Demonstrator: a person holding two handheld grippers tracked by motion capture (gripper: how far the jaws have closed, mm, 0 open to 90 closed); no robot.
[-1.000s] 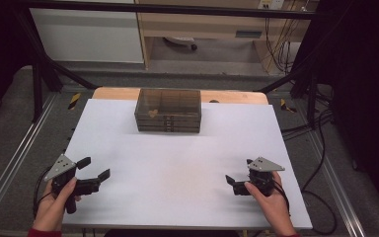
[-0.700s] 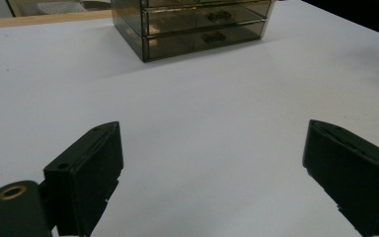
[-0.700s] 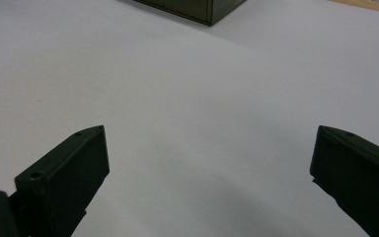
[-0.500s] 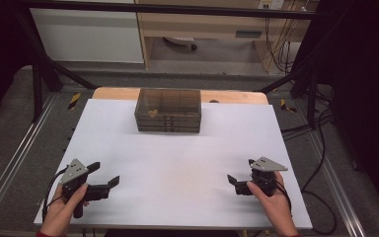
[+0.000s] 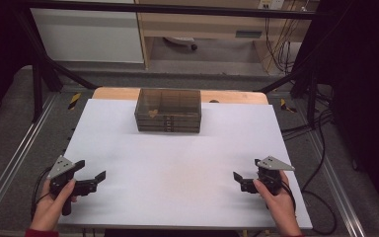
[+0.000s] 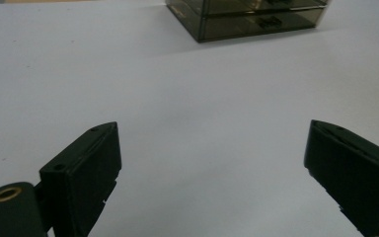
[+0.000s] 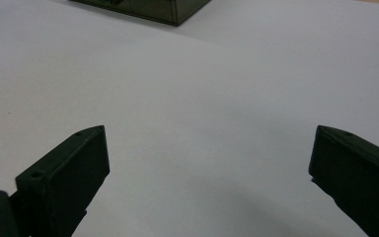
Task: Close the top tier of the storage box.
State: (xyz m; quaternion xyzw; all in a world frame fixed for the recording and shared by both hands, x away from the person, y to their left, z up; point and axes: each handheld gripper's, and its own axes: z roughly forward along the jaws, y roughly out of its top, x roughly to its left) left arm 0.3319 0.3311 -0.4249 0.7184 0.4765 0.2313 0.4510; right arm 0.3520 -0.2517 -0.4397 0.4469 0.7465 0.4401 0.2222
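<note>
A smoky transparent drawer box [image 5: 168,111] with stacked drawers stands at the far middle of the white table [image 5: 177,163]. A small heart shape shows through its top. My left gripper [image 5: 91,169] is held low over the table's near left corner, open and holding nothing. Over the near right, my right gripper [image 5: 247,169] is also open and holds nothing. In the left gripper view the spread jaws of the left gripper [image 6: 212,153] frame bare table, with the drawer box [image 6: 246,15] far ahead. The right gripper [image 7: 207,163] likewise faces bare table, with a corner of the drawer box [image 7: 148,7] at the top.
A wooden board edge [image 5: 232,96] shows behind the white surface. Black frame bars [image 5: 39,64] and metal rails [image 5: 10,163] run along the sides. Cables [image 5: 321,123] hang at the right. The table's middle lies open between the grippers and the box.
My left gripper drifted a little right and toward the near edge, then came back left. The right gripper barely moved. Both stayed open.
</note>
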